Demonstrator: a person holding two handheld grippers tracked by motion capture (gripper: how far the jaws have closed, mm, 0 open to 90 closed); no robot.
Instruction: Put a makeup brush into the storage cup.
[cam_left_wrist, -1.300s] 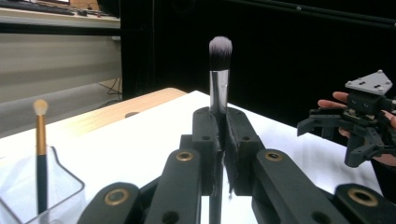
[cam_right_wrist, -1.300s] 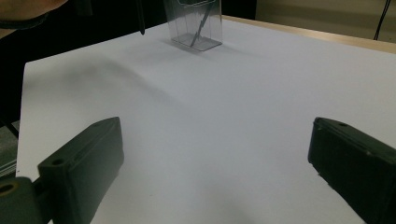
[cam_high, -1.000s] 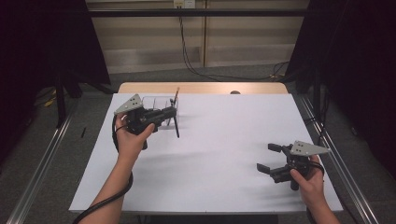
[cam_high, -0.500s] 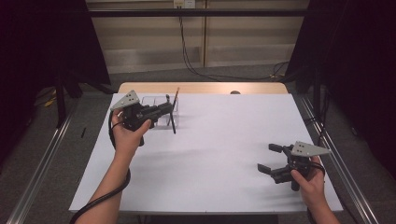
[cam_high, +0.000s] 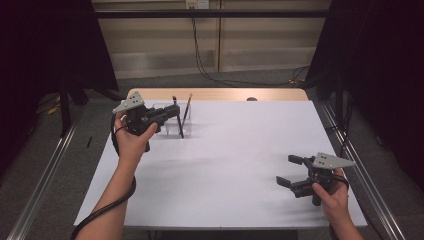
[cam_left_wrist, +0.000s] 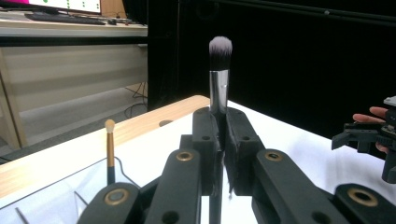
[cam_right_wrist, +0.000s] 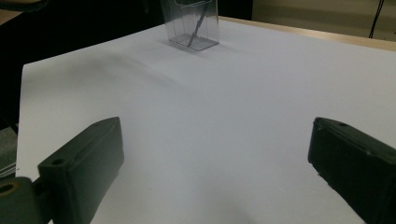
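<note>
Bristles up, handle down: the makeup brush (cam_left_wrist: 219, 70) I hold stands nearly upright, its long axis vertical, clamped between the jaws of my left gripper (cam_high: 170, 113) near the table's (cam_high: 235, 170) far left corner, just over the clear organizer (cam_high: 172, 125). I can't make out its lower handle, which is hidden behind the jaws in the left gripper view. A thinner brush (cam_high: 187, 110) leans in the organizer beside it, tip up. My right gripper (cam_high: 292, 170) sits near the table's near right corner, jaws spread wide, holding nothing.
</note>
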